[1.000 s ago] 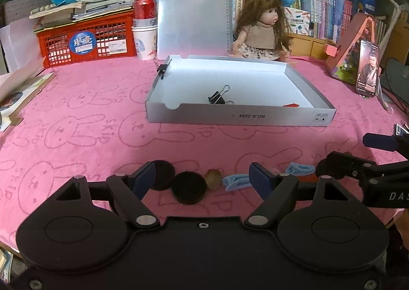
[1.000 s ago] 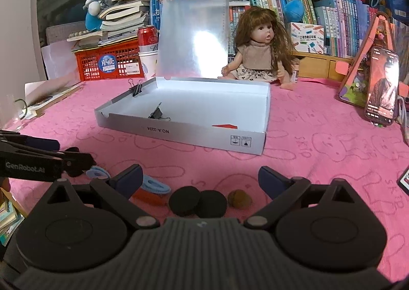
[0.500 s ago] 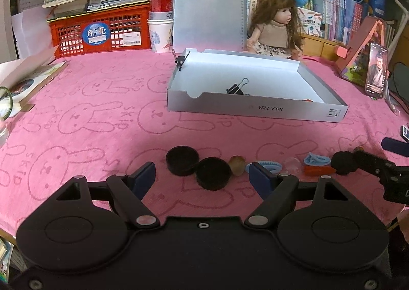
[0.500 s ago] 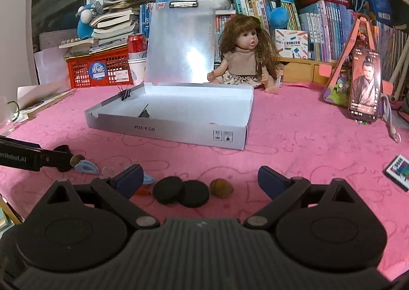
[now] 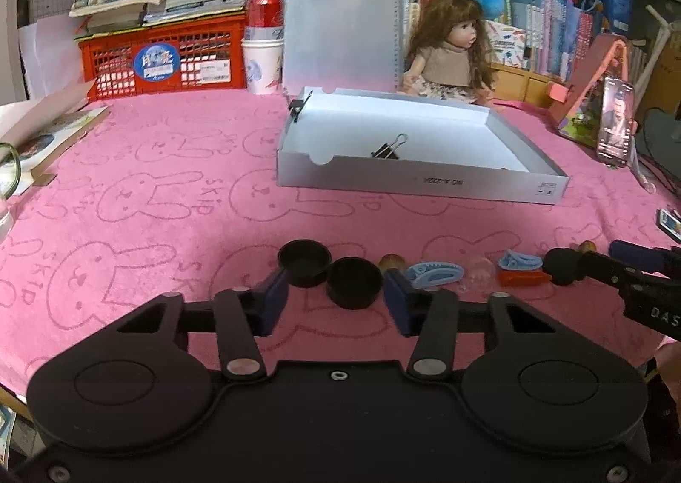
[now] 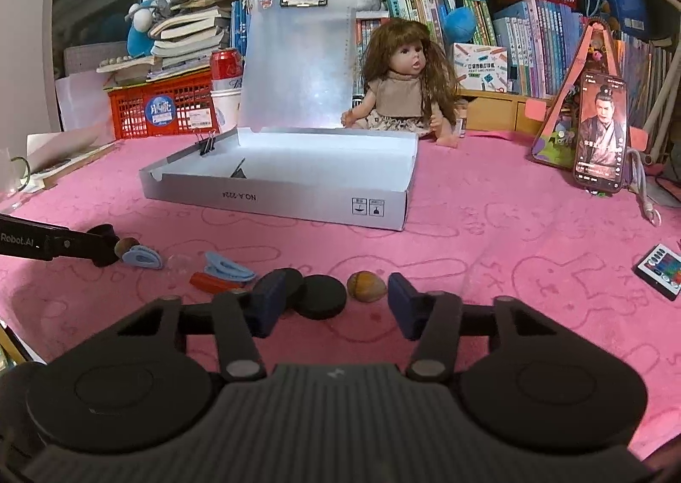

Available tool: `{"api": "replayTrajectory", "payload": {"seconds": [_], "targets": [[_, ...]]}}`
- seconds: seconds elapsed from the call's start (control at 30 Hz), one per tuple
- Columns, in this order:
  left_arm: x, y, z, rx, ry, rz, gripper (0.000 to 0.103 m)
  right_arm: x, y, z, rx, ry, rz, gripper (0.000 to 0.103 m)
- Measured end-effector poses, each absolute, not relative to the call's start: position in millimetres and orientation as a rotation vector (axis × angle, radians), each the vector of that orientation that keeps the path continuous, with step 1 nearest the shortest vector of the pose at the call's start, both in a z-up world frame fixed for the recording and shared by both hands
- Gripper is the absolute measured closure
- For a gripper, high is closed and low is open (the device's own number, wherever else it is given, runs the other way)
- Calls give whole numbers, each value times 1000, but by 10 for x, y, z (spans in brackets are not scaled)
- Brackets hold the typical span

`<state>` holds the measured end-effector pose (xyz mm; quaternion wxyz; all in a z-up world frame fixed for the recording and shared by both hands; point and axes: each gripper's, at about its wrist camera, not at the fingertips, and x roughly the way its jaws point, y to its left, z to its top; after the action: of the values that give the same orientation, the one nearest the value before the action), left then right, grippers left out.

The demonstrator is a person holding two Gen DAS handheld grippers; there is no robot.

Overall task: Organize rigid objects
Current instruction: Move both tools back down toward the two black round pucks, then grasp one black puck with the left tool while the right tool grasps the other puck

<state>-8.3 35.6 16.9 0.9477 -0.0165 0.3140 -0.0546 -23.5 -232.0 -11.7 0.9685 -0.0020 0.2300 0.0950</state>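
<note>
A row of small objects lies on the pink cloth in front of an open grey box. In the left wrist view: two black caps, a brown nut, a blue clip, a second blue clip and an orange piece. My left gripper is open, just behind the caps. My right gripper is open around a black cap and the brown nut. A black binder clip lies in the box.
A doll, a clear clipboard, a red basket, a cup with a can and books stand behind the box. A phone on a stand is at the right. A remote lies at the right edge.
Both grippers pulled back and rose over the last second, so the row of objects sits farther ahead of the fingers. The objects themselves stayed in place.
</note>
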Motion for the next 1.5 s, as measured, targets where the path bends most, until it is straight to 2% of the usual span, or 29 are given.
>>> {"api": "replayTrajectory", "payload": {"seconds": [0.17, 0.73, 0.8, 0.87, 0.9, 1.2, 1.27, 1.33, 1.37, 1.4, 1.43, 1.47, 1.5], "targets": [[-104, 278, 182, -20, 636, -153, 58, -237, -2265, -150, -23, 483, 223, 59], [55, 335, 6, -21, 656, -89, 58, -247, -2297, -133, -45, 487, 254, 56], [58, 343, 4, -18, 654, -88, 58, -261, -2346, -137, -59, 496, 241, 60], [53, 325, 3, -7, 652, -90, 58, -253, -2359, -154, -73, 515, 237, 71], [52, 309, -2, 2, 650, -92, 58, -247, -2347, -165, -83, 521, 236, 72], [81, 242, -18, 29, 637, -92, 57, -97, -2210, -213, -70, 507, 244, 67], [94, 220, -25, 41, 631, -88, 57, -79, -2190, -224, -79, 502, 234, 57], [102, 206, -31, 49, 626, -85, 57, -69, -2179, -232, -78, 498, 227, 56], [110, 202, -30, 52, 626, -85, 57, -66, -2179, -235, -74, 498, 226, 57], [116, 196, -26, 52, 626, -87, 63, -64, -2177, -235, -72, 499, 224, 60], [115, 196, -21, 50, 625, -85, 68, -64, -2178, -232, -69, 499, 223, 67], [115, 198, -14, 49, 623, -83, 72, -65, -2180, -230, -64, 501, 225, 68], [119, 194, -8, 48, 626, -84, 72, -70, -2178, -224, -59, 499, 222, 68]]}}
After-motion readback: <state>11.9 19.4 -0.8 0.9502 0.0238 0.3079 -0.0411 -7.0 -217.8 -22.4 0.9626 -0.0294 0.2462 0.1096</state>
